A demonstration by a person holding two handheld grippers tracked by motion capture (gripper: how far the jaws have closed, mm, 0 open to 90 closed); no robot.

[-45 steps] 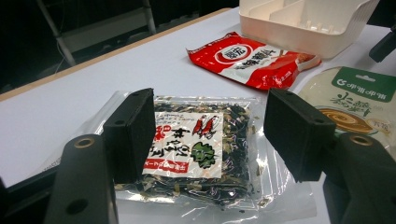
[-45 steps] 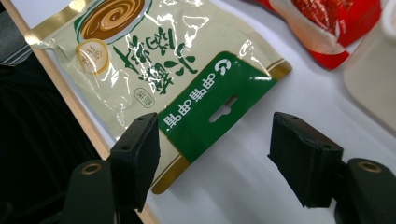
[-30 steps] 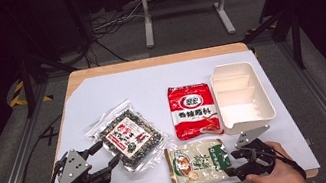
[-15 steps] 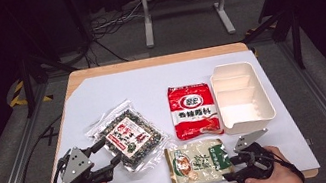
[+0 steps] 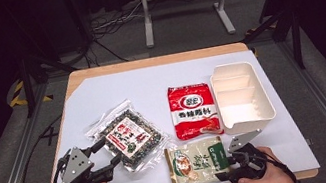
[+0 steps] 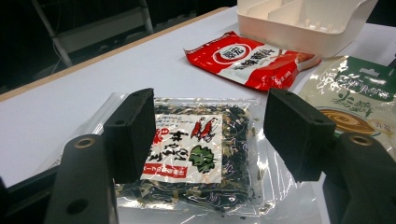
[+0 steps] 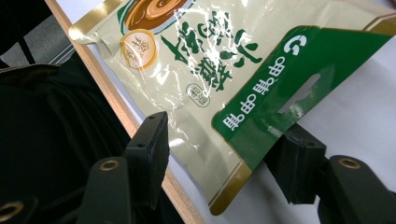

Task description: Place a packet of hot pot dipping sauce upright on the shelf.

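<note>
A clear seaweed snack pack with a red and white label lies front left. My left gripper stands open just short of its near corner; the left gripper view shows the pack on the table beyond the gripper. A cream and green pouch lies at the front edge. My right gripper is open at the pouch's right corner. In the right gripper view the green header reaches between the jaws of the gripper and covers part of the right jaw.
A red noodle packet lies mid-table, also seen in the left gripper view. A white divided tray stands at the right. The wooden table edge runs close under the right gripper's left jaw.
My right gripper has shifted a little left and down onto the pouch's corner. The left gripper has barely moved.
</note>
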